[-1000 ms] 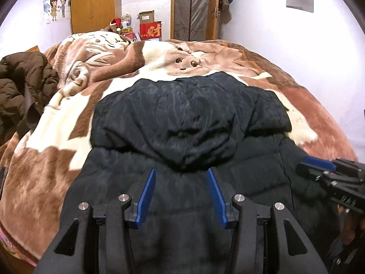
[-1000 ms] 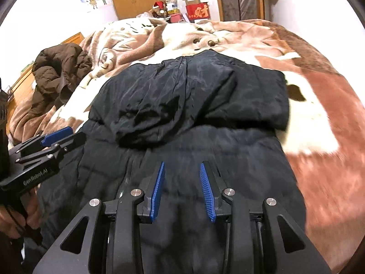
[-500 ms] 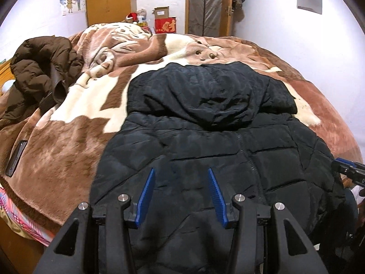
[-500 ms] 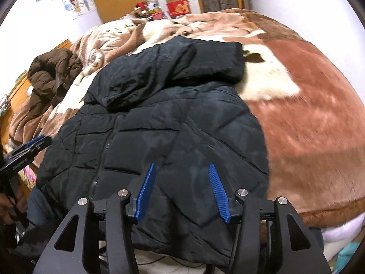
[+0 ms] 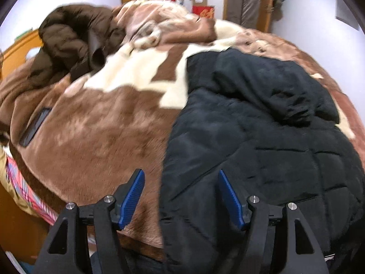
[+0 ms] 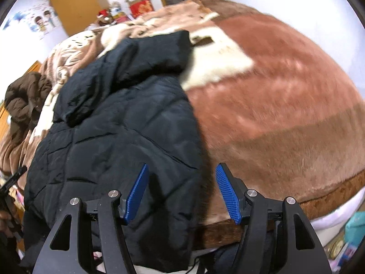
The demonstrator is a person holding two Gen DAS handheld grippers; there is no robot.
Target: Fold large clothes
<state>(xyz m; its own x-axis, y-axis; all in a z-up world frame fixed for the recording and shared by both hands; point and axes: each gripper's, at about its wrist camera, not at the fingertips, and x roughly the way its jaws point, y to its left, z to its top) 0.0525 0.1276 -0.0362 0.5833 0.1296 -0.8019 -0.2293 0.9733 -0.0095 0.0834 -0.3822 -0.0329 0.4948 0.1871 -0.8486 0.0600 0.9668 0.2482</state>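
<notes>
Bed (image 5: 95, 141): blanket-covered. Black quilted jacket (image 5: 262, 150) lies flat on it, hem overhanging the near edge. Left tongs (image 5: 180, 196) and right tongs (image 6: 181, 191) both apart, empty, straddling opposite side edges. Judged step: approach; next, clamp those edges.

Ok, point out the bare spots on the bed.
Bare blanket lies right of the black jacket, out to the bed's edge. Another patch lies between the black jacket and the brown coat, bordered by a dark flat object. The far end is crowded with rumpled blanket.
</notes>
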